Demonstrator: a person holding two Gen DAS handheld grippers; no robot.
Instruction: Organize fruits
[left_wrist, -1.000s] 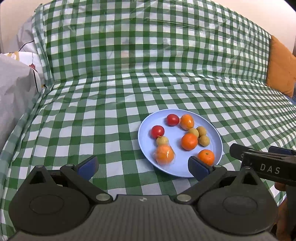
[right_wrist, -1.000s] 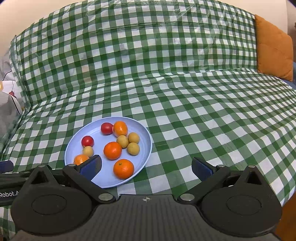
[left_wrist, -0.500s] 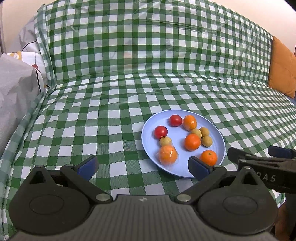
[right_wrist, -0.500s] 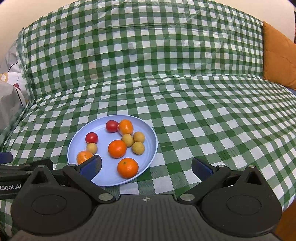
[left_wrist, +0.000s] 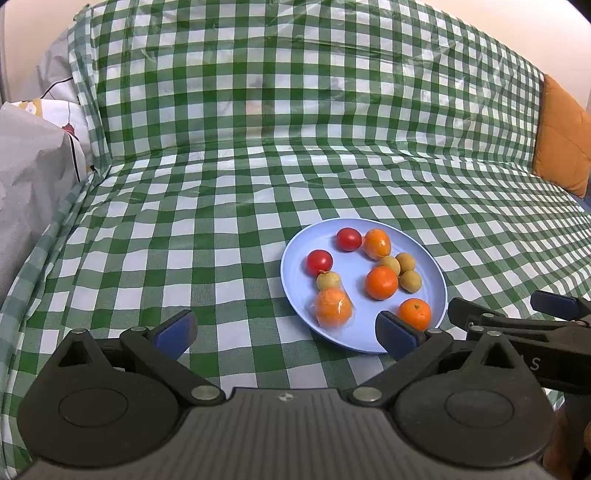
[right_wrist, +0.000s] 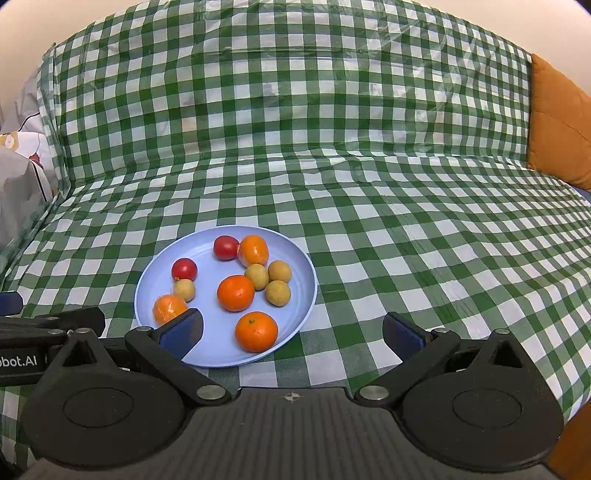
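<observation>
Plate (right_wrist: 306, 306): blue, on checked cloth (right_wrist: 406, 240), ahead-left of right gripper (right_wrist: 291, 334), ahead-right of left gripper (left_wrist: 284, 330).
Contents: two tomatoes (right_wrist: 184, 268), four oranges (right_wrist: 235, 292), two of them film-wrapped, four small tan fruits (right_wrist: 278, 292); kinds mixed.
Loose fruit on cloth: none seen.
Left gripper: spread wide, empty, just short of plate.
Right gripper: spread wide, empty, left finger over plate's near rim.
Progress, judged: gathering done or sorting not begun; cannot tell.
</observation>
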